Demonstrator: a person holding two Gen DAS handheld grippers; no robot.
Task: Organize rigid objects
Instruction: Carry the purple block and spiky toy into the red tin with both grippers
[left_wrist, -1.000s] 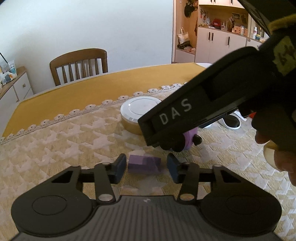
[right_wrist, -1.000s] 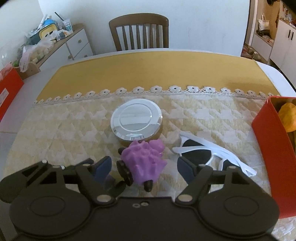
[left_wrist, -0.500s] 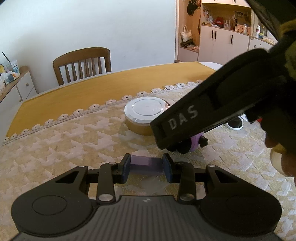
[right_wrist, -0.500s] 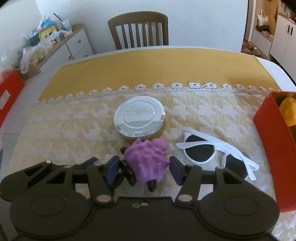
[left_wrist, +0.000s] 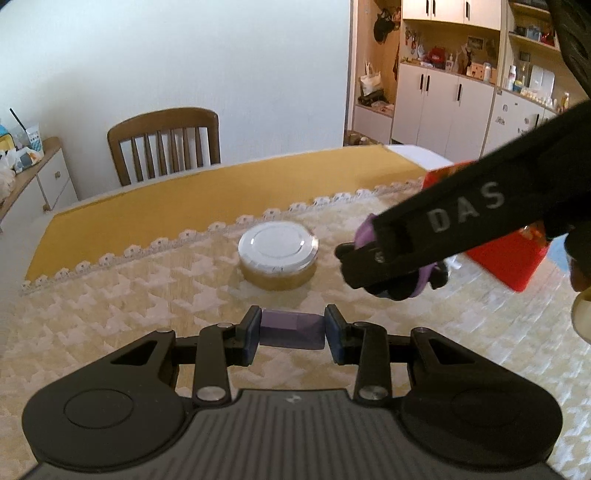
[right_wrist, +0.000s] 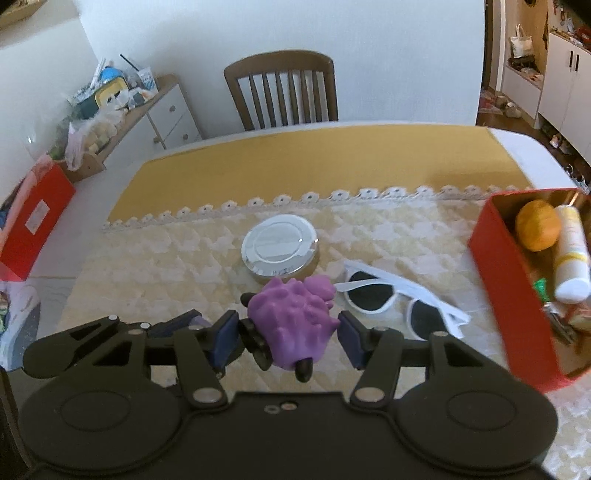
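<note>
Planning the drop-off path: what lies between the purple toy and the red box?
White sunglasses lie between the purple toy and the red box, seen in the right wrist view.

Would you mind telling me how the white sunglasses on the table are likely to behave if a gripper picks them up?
The white sunglasses look like thin plastic, so probably light and fairly stiff. Their arms appear folded out, so they may swing or fold in a grip. The glossy frame could slip between fingers, and the dark lenses might scratch or pop out under a hard squeeze.
</note>
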